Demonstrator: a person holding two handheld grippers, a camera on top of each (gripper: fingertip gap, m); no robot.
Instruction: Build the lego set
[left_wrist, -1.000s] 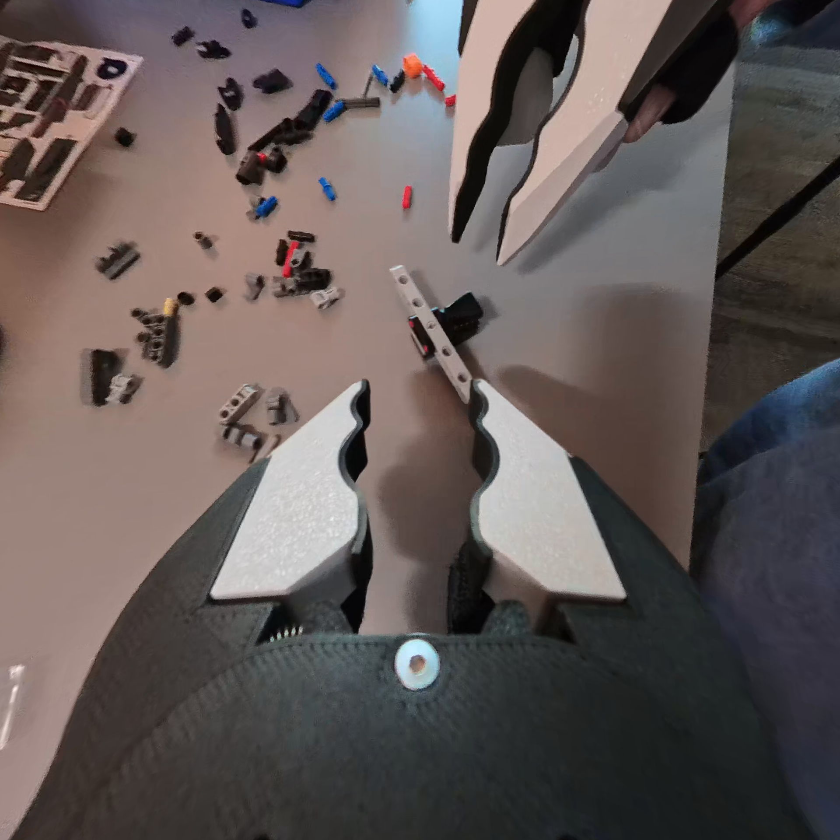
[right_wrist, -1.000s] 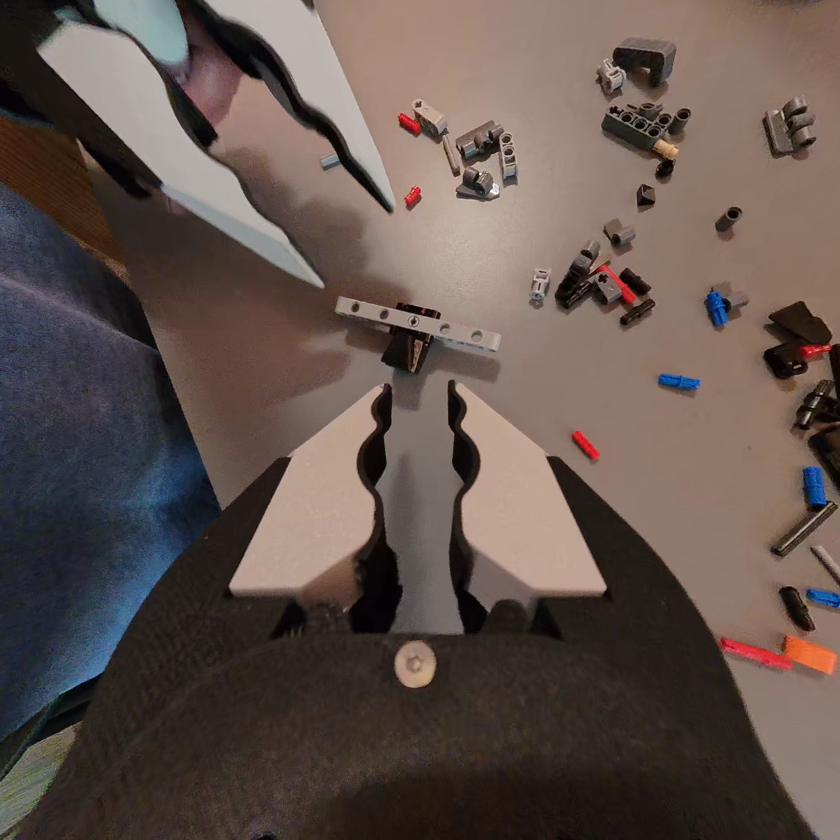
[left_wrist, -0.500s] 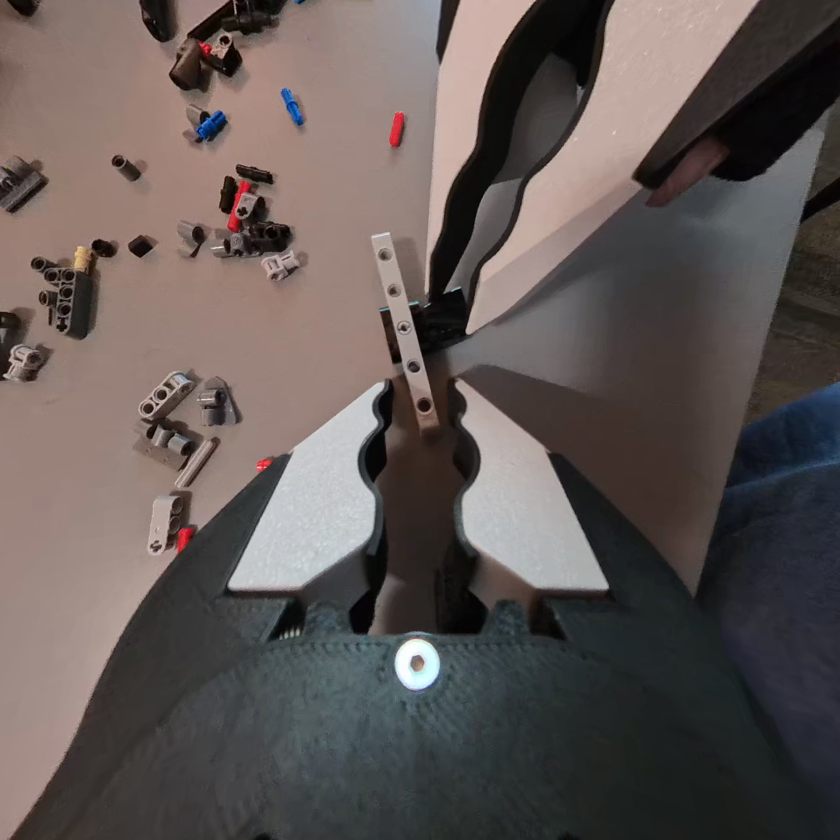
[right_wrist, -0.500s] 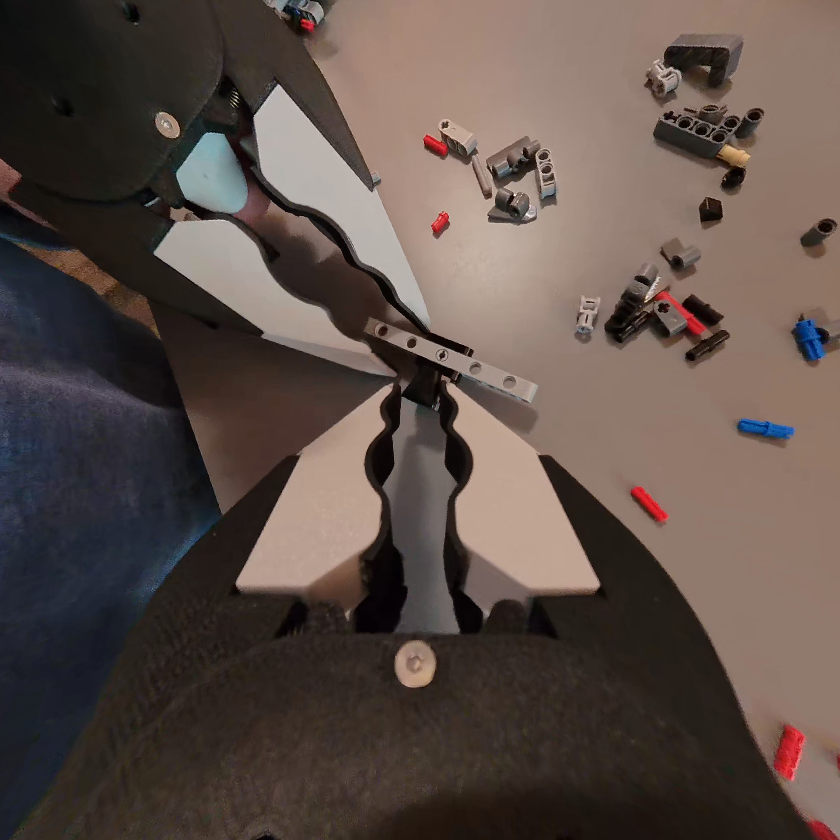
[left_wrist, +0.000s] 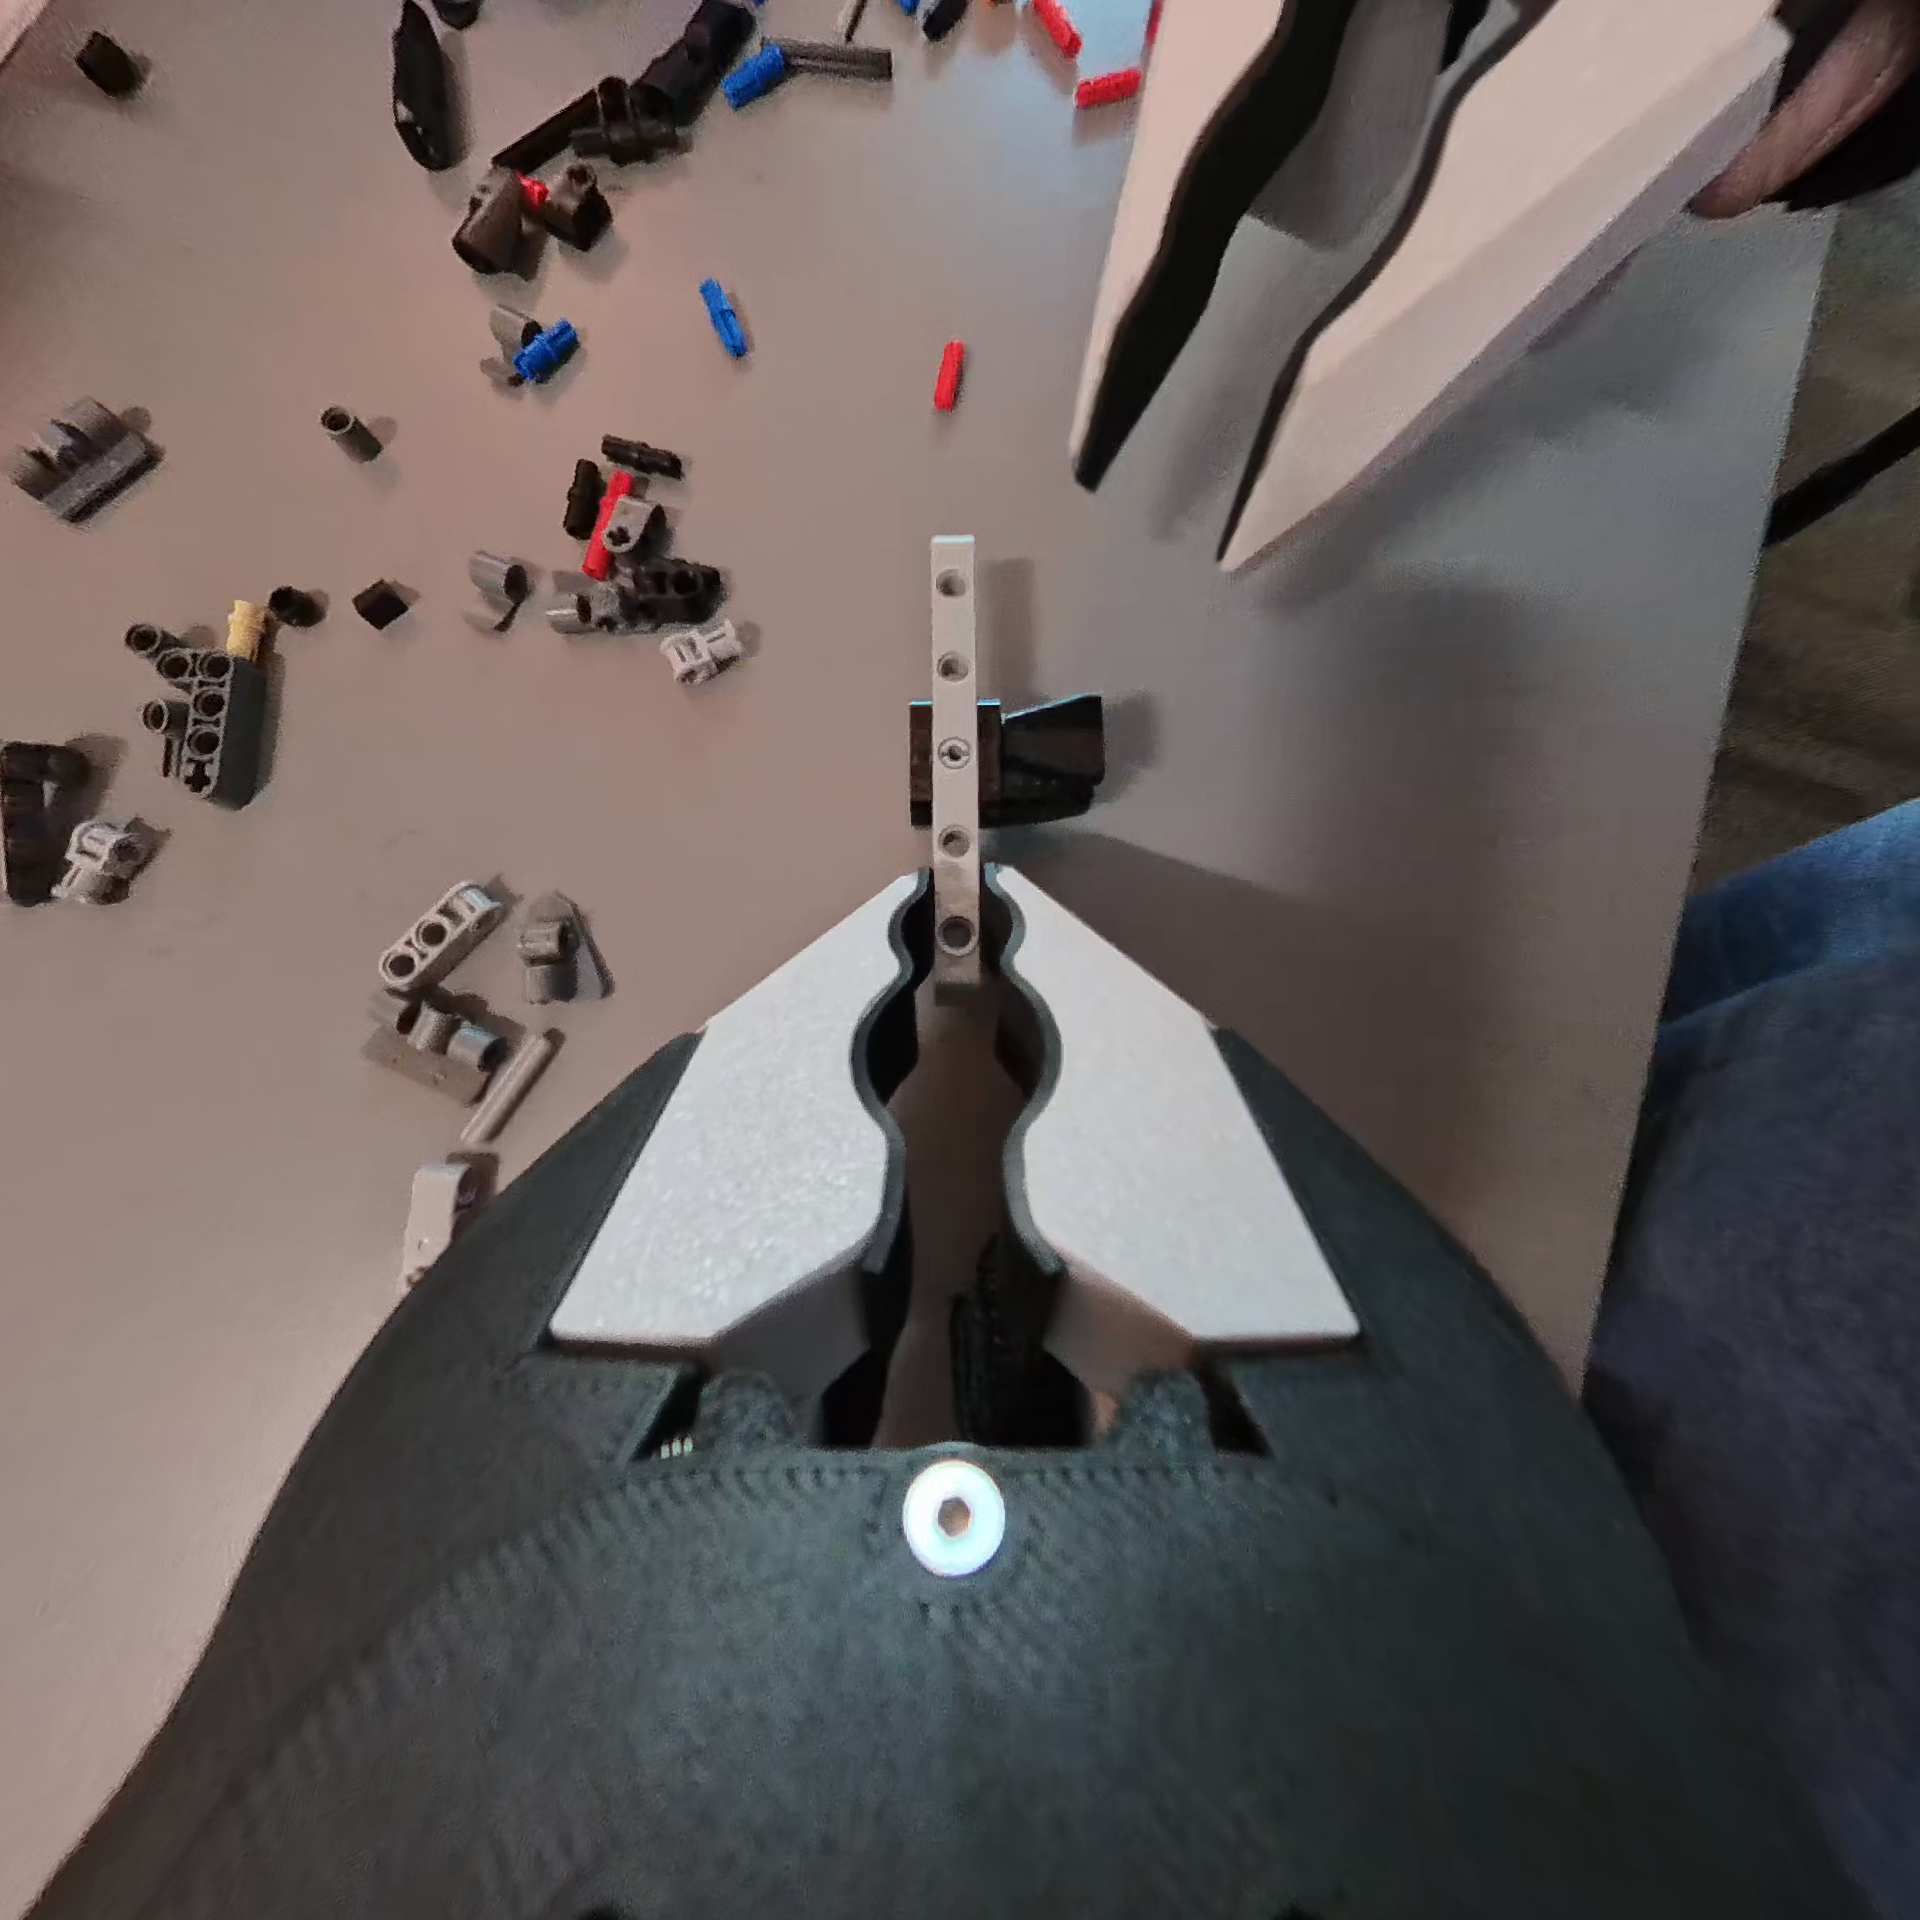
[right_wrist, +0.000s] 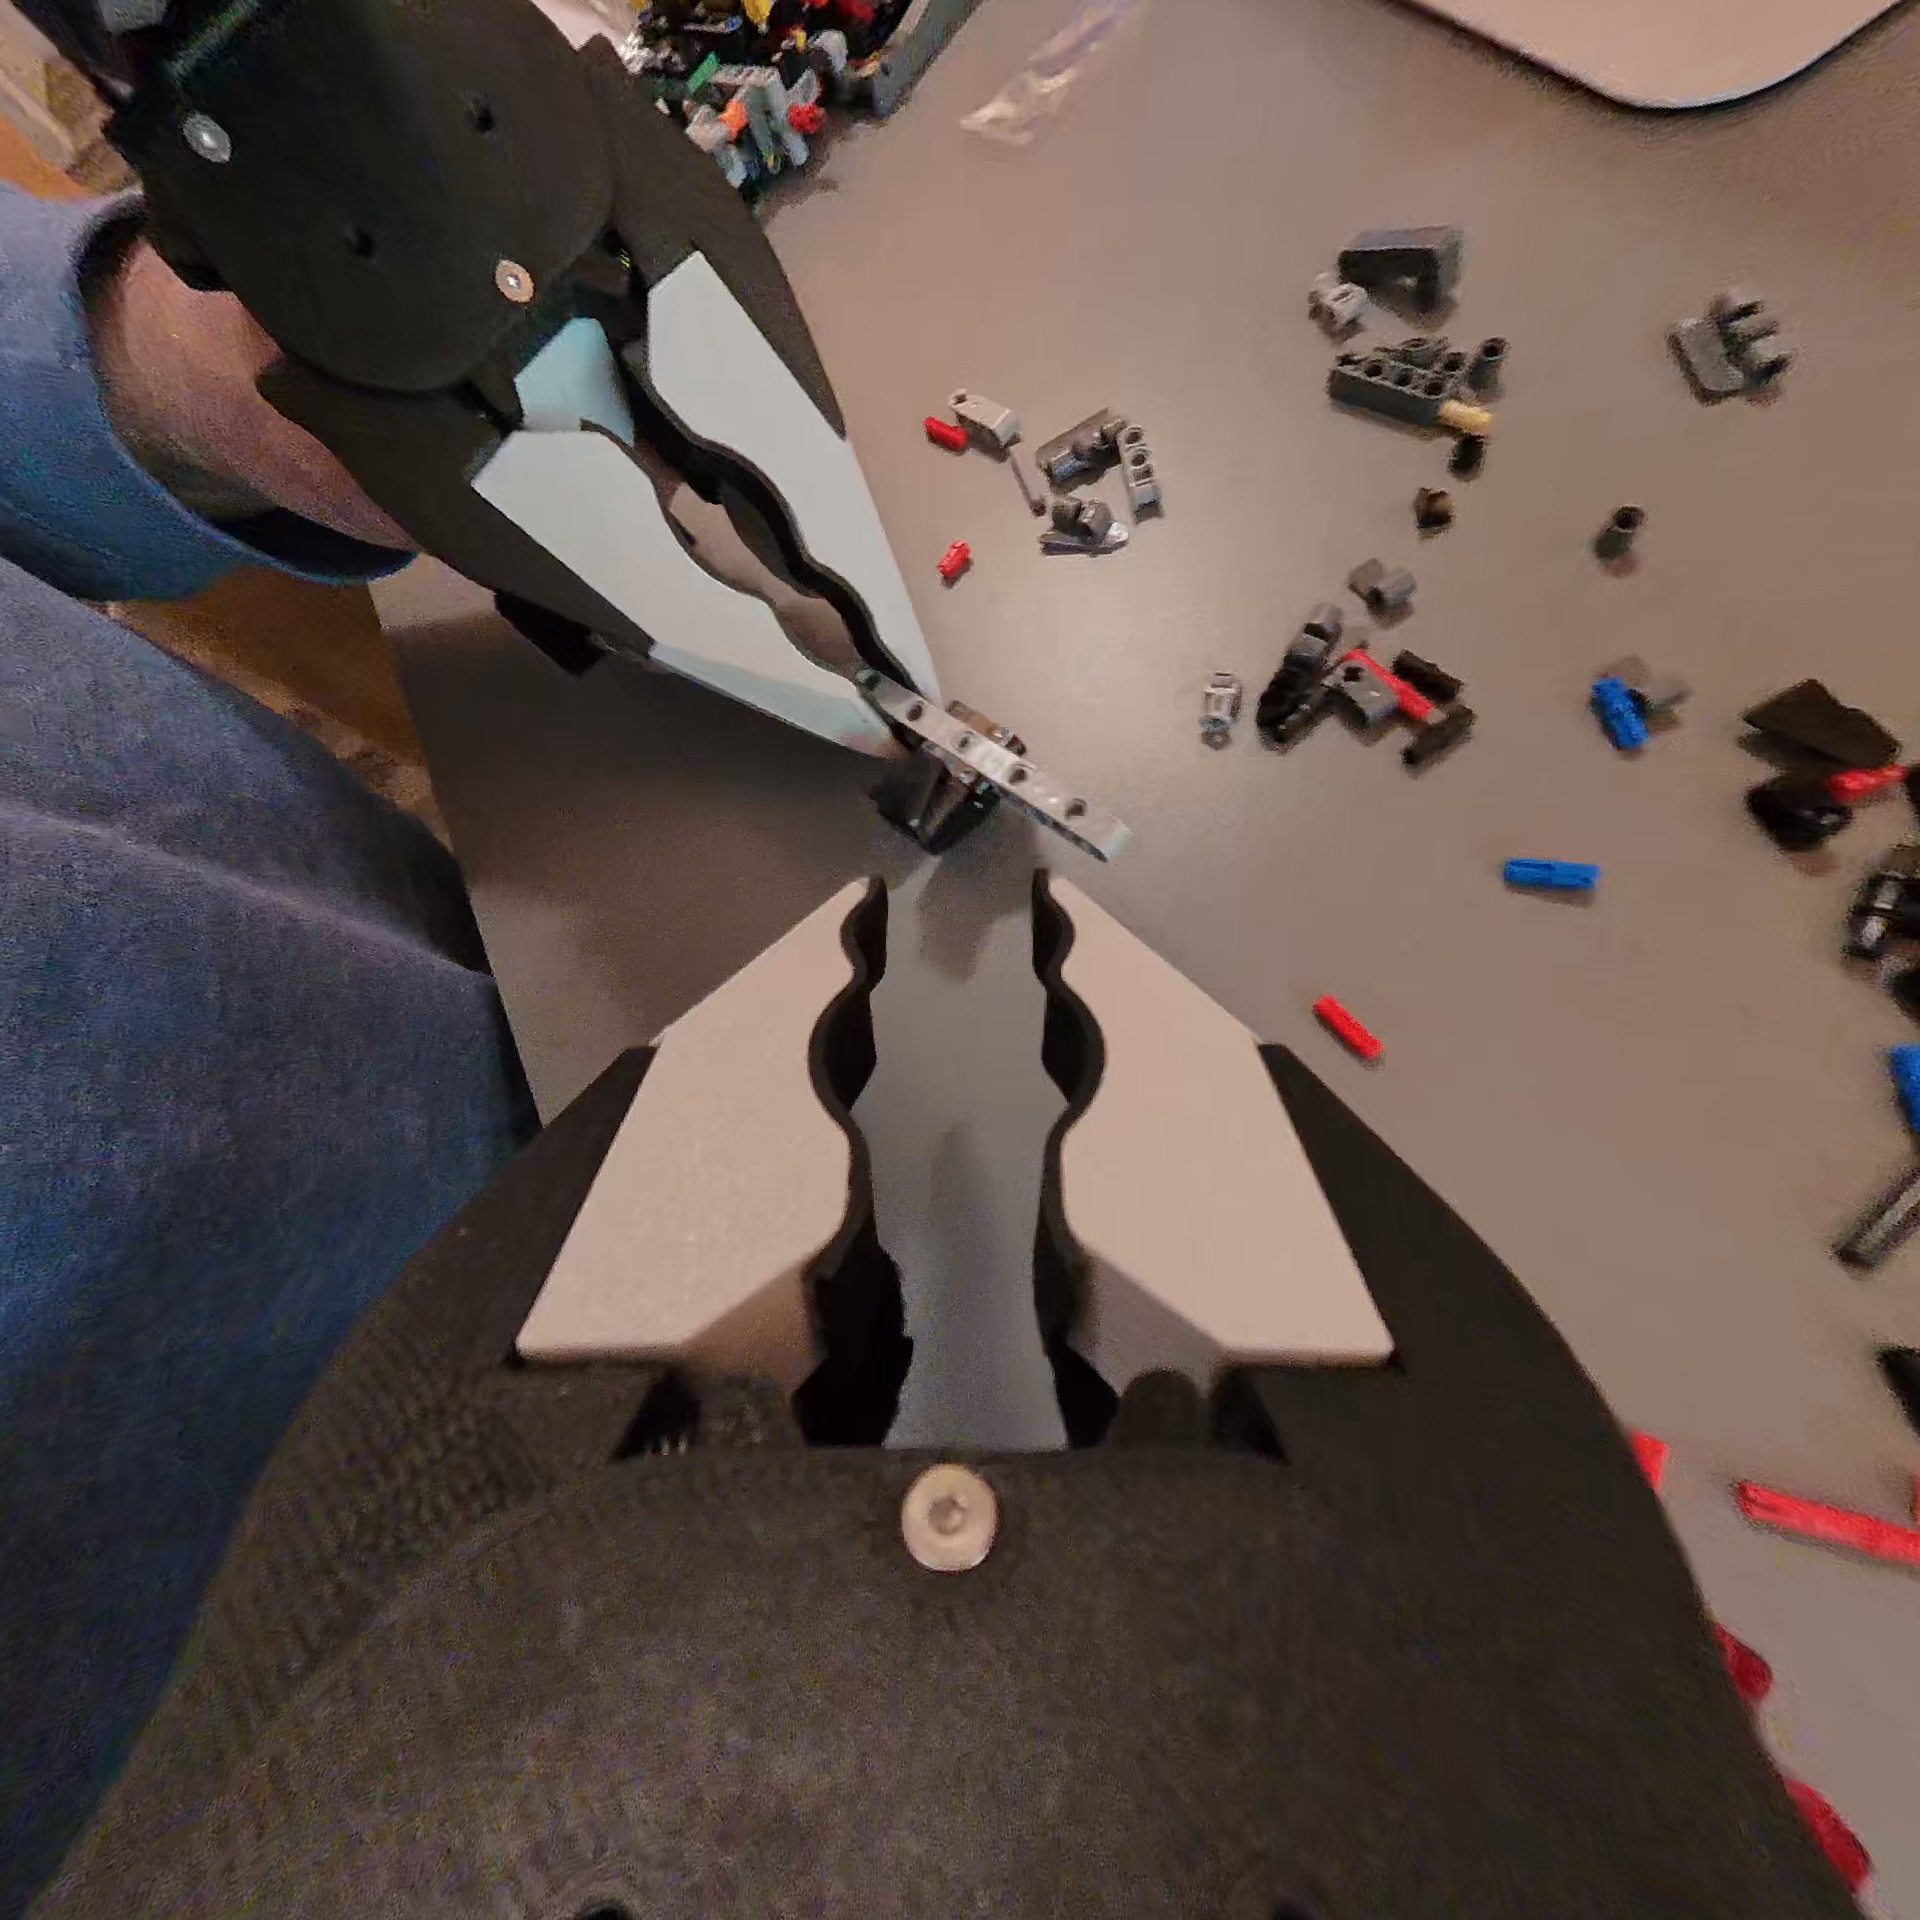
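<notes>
- Fingers of the left gripper (left_wrist: 954, 883) pinch the near end of a light grey beam (left_wrist: 953, 727) with a row of holes, gripping it just at their tips.
- From there the light grey beam points straight away from the left gripper; in the right wrist view it (right_wrist: 997, 764) appears lifted off the grey table (right_wrist: 1299, 1143), its free end tilted down toward the right gripper.
- Fixed across the beam's middle is a small black piece (left_wrist: 1044, 764), which sticks out to one side.
- Right gripper (right_wrist: 956, 883) hovers just short of that assembly with its fingers spread a little and nothing between them; in the left wrist view it (left_wrist: 1153, 509) sits up and to the right of the beam, apart from it.
- Loose parts lie scattered over the table: a red pin (left_wrist: 948, 374), a blue pin (left_wrist: 724, 317), a dark grey holed block (left_wrist: 213, 722), and a cluster of black and grey connectors (left_wrist: 634, 582).
- At the table's edge is a person's blue sleeve (right_wrist: 187, 935).
</notes>
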